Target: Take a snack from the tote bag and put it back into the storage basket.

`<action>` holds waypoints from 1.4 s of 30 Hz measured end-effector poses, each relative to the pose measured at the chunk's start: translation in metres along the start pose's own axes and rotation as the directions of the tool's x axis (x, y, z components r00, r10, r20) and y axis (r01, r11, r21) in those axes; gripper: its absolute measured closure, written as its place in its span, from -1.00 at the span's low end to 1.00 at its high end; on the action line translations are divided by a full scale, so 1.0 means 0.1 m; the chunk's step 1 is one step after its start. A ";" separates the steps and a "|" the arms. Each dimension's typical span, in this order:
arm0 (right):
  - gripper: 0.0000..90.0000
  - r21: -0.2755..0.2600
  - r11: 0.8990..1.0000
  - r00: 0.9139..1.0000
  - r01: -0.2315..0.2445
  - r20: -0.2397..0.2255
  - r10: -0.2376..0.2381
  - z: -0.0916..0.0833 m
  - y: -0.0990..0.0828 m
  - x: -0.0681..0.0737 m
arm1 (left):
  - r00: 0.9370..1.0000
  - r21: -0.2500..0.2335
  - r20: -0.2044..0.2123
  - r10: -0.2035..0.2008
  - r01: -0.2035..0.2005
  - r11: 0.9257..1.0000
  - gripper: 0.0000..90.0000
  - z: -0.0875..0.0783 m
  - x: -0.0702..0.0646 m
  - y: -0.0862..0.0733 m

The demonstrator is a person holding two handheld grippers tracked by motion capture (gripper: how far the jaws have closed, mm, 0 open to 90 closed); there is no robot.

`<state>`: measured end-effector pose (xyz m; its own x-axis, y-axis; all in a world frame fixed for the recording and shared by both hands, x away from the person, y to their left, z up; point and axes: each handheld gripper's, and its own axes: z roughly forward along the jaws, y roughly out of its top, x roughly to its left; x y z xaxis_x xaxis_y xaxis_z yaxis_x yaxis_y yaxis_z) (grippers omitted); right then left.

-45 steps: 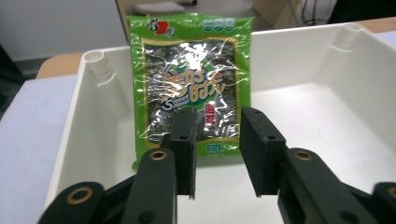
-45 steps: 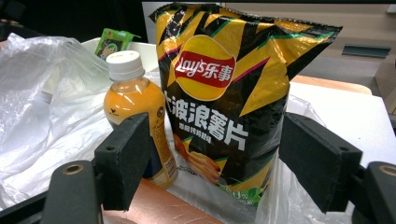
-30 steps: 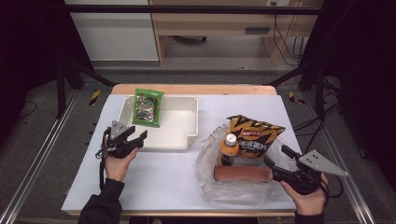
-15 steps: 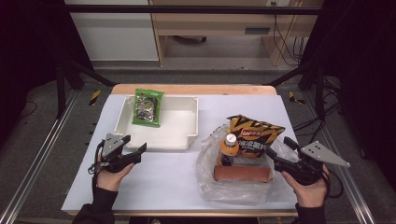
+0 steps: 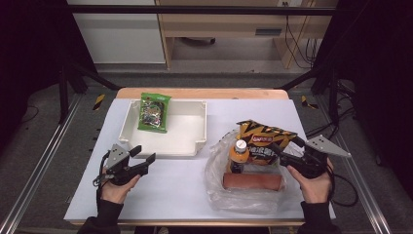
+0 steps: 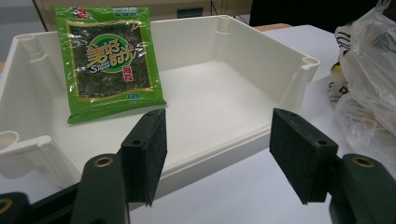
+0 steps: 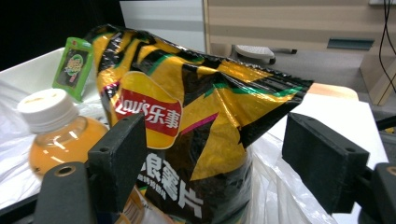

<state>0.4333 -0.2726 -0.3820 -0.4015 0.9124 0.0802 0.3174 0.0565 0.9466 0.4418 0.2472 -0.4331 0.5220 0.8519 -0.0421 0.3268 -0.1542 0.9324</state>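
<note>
So, nearest the person's edge of the table, the left gripper (image 5: 144, 159) sits over bare white tabletop (image 5: 170, 195), just short of the front wall of the white tray (image 5: 168, 146). Its jaws are spread and have just been closing a bit, with nothing between them; from the left gripper view you just look through the gap at the tray wall. Over on the other side, the right gripper (image 5: 287, 153) is parted too, jaws wide, and the chip bag (image 7: 196, 116) sits right in front of them, close up in the right gripper view, but the pads aren't pressing on it as far as I can see.

The chip bag stands tilted inside a crumpled clear plastic bag (image 5: 219, 195), next to an orange drink bottle (image 5: 238, 155) with a white cap. A reddish-brown tube-shaped pack (image 5: 253, 181) lies flat in front of both, also in the plastic bag.

Further back, the tray is mostly bare inside, with a green seaweed packet (image 6: 109, 60) leaning against its far left corner. Beyond the table there's a wooden desk (image 5: 219, 24) and the floor.
</note>
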 end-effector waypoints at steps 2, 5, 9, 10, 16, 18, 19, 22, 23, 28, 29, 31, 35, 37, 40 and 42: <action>-0.50 0.007 1.000 1.000 -0.009 0.003 0.009 0.05 -0.01 -0.02 | 1.000 -0.002 -0.003 0.012 -0.012 1.000 -0.19 0.00 -0.01 0.00; -0.48 0.018 1.000 1.000 -0.021 0.003 0.021 0.14 -0.03 -0.05 | 1.000 0.017 0.003 -0.001 0.001 1.000 -0.19 0.01 -0.02 0.00; -0.35 0.028 1.000 1.000 -0.015 -0.003 0.015 0.21 -0.04 -0.07 | 1.000 0.016 0.003 0.008 -0.008 1.000 -0.24 0.01 -0.04 0.00; -0.28 0.025 1.000 1.000 -0.015 -0.005 0.015 0.22 -0.04 -0.07 | 1.000 0.018 0.015 0.011 -0.011 1.000 -0.28 0.01 -0.05 0.00; 0.06 0.032 0.999 0.999 -0.016 -0.034 0.017 0.30 -0.03 -0.10 | 1.000 0.047 0.020 0.023 -0.024 0.999 -0.33 0.05 -0.09 -0.01; 0.22 0.036 0.999 0.998 -0.021 -0.050 0.023 0.30 -0.03 -0.11 | 1.000 0.049 0.019 0.023 -0.024 0.999 -0.33 0.05 -0.09 -0.01; 0.31 0.034 0.999 0.998 -0.023 -0.054 0.024 0.30 -0.03 -0.11 | 1.000 0.054 0.019 0.022 -0.023 0.998 -0.33 0.06 -0.09 -0.01; 0.53 0.036 0.999 0.997 -0.020 -0.071 0.023 0.30 -0.03 -0.12 | 1.000 0.064 0.022 0.020 -0.021 0.998 -0.33 0.08 -0.10 -0.02; 0.59 0.037 0.999 0.997 -0.022 -0.077 0.025 0.29 -0.03 -0.12 | 1.000 0.067 0.023 0.021 -0.023 0.998 -0.33 0.08 -0.10 -0.03; 0.81 0.042 0.999 0.995 -0.023 -0.096 0.027 0.29 -0.03 -0.12 | 0.999 0.066 0.023 0.022 -0.024 0.998 -0.33 0.08 -0.12 -0.02; 0.84 0.044 0.999 0.994 -0.028 -0.106 0.032 0.28 -0.03 -0.12 | 0.999 0.065 0.023 0.022 -0.024 0.998 -0.33 0.08 -0.12 -0.02; 0.87 0.039 0.999 0.992 -0.026 -0.121 0.031 0.26 -0.02 -0.11 | 0.999 0.063 0.024 0.023 -0.024 0.998 -0.33 0.07 -0.12 -0.02; 0.89 0.020 0.999 0.989 -0.025 -0.143 0.028 0.21 0.01 -0.10 | 0.999 0.056 0.024 0.022 -0.023 0.998 -0.33 0.05 -0.12 0.00; 0.89 0.003 1.000 0.988 -0.027 -0.155 0.027 0.18 0.04 -0.10 | 0.999 0.053 0.025 0.022 -0.024 0.998 -0.33 0.05 -0.12 0.01; 0.90 -0.030 0.999 0.985 -0.035 -0.172 0.029 0.10 0.11 -0.08 | 0.999 0.046 0.030 0.027 -0.028 0.999 -0.33 0.03 -0.14 0.03; 0.90 -0.052 0.998 0.984 -0.037 -0.176 0.027 0.04 0.15 -0.08 | 0.999 0.044 0.031 0.026 -0.027 0.999 -0.33 0.03 -0.14 0.03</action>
<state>0.4449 -0.2774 -0.3694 -0.5380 0.8278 0.1593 0.2865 0.0018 0.9581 0.4380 0.2331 -0.4303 0.5546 0.8316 -0.0292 0.3473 -0.1994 0.9163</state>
